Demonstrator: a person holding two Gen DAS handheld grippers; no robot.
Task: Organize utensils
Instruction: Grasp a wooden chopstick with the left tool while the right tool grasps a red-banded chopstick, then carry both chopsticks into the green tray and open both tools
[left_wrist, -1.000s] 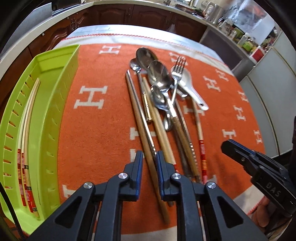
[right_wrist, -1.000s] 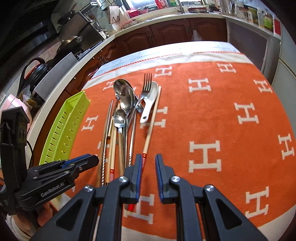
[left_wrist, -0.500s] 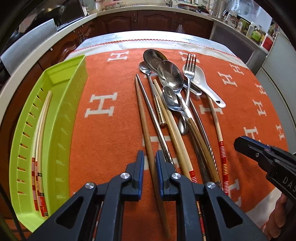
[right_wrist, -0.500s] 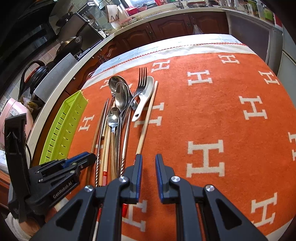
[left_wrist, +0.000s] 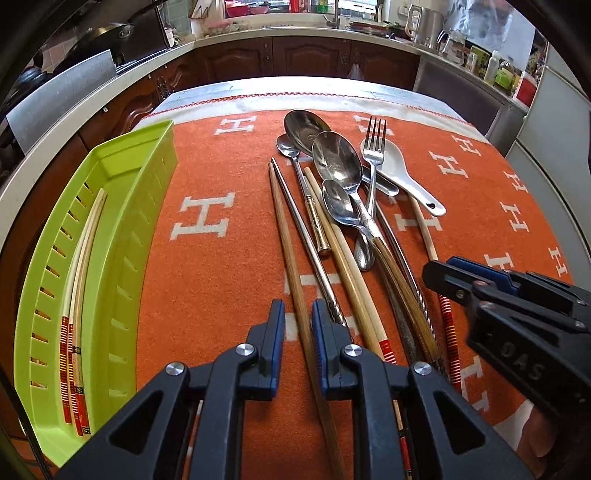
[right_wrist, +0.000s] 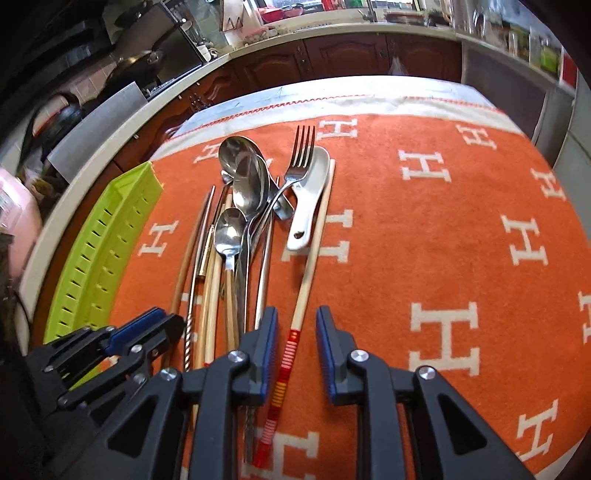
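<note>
Orange cloth with white letters covers the table, and the utensil pile is my landmark. Nearest, at the pile's near end, the right gripper is opening its jaws around the red-banded chopstick, not pressing it; it should centre, then close. The left gripper stands narrow around the brown chopstick. Left of the pile, the green tray waits. Kitchen cabinets stand beyond.

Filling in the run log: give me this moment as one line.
left gripper: astride brown wooden chopstick, not gripping | right gripper: opening astride red-banded chopstick | green tray: two red-banded chopsticks inside
</note>
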